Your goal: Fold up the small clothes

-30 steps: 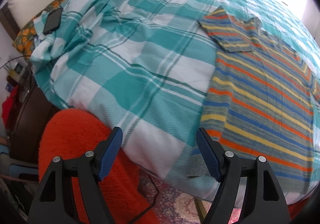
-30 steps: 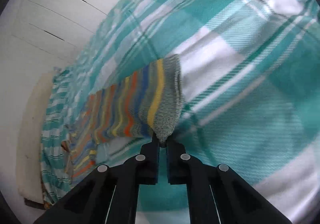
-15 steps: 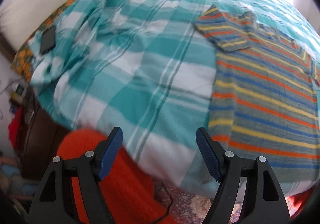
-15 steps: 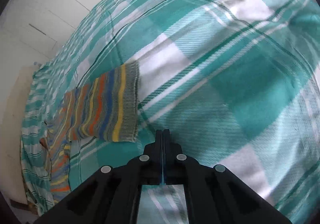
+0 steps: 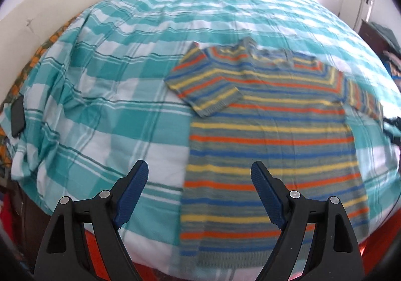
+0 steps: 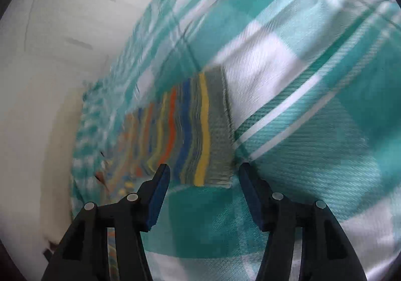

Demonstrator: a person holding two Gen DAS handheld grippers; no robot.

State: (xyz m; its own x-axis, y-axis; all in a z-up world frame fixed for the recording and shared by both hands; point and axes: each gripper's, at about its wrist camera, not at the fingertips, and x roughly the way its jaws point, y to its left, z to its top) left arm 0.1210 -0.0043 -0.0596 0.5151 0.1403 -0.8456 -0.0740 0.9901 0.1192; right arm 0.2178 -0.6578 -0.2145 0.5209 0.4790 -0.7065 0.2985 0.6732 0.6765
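Observation:
A small striped knit sweater [image 5: 270,135] in grey, orange, yellow and blue lies flat on the bed, hem toward me. Its left sleeve [image 5: 203,85] is folded in over the chest; its right sleeve [image 5: 363,98] stretches out to the right. My left gripper [image 5: 200,188] is open and empty above the bed's near edge, by the sweater's lower left corner. My right gripper [image 6: 203,180] is open and empty, low over the bed just short of the right sleeve's cuff [image 6: 218,135], which lies flat.
The bed carries a teal and white checked sheet [image 5: 120,105]. A dark phone [image 5: 18,115] lies at its left edge. An orange-red rug [image 5: 376,251] shows below the near edge. A white wall [image 6: 62,30] runs along the far side.
My right gripper let go of the sleeve cuff, drew back, then opened; the cuff now lies flat. My left gripper rose and swung right, so the whole sweater shows.

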